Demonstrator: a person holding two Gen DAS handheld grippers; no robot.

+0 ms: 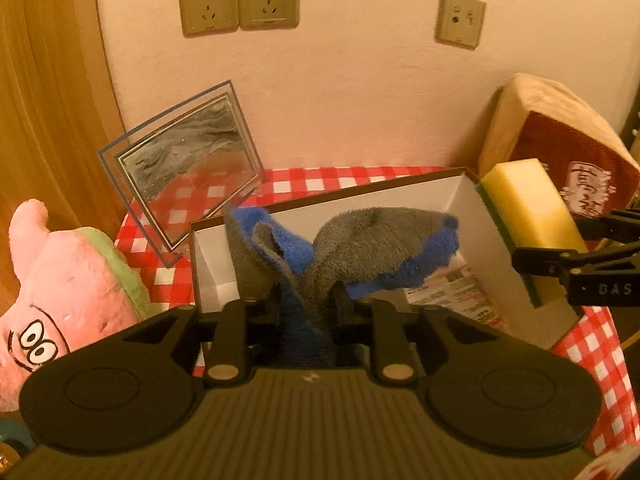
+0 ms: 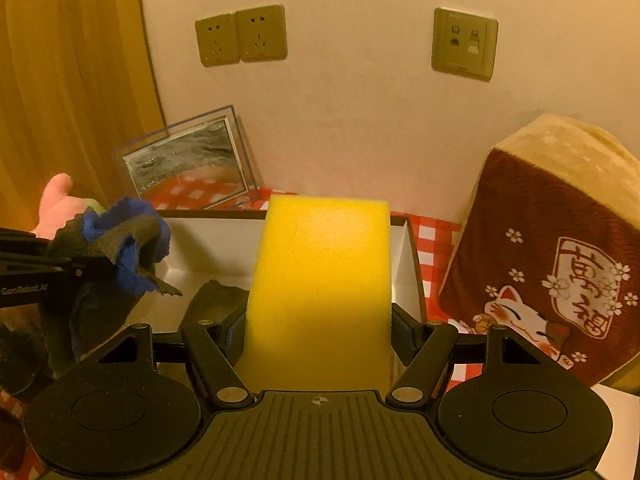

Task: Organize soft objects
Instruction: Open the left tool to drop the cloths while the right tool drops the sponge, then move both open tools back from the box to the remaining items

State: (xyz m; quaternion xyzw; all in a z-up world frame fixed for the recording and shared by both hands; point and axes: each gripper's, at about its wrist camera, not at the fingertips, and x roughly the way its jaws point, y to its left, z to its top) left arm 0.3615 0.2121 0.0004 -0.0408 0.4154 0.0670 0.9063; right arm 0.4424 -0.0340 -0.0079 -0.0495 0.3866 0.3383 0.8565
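Note:
A blue and grey fleece cloth (image 1: 372,248) bunches up between the fingers of my left gripper (image 1: 306,300), which is shut on it above the open white cardboard box (image 1: 472,200). The cloth's loose ends flop over the box's inside. In the right wrist view the same cloth (image 2: 128,240) hangs from the left gripper (image 2: 76,268) at the left edge. My right gripper (image 2: 318,328) is shut on a yellow sponge (image 2: 324,280) with a green scouring side, held over the box's (image 2: 224,240) right part. The left wrist view shows that sponge (image 1: 528,204) at the box's right wall, in the right gripper (image 1: 546,240).
A pink star-shaped plush (image 1: 68,280) lies left of the box. A clear framed sand picture (image 1: 188,168) leans on the wall behind it. A brown lucky-cat cushion (image 2: 552,248) stands to the right. A red checked cloth (image 1: 320,178) covers the table. Printed paper lies in the box bottom.

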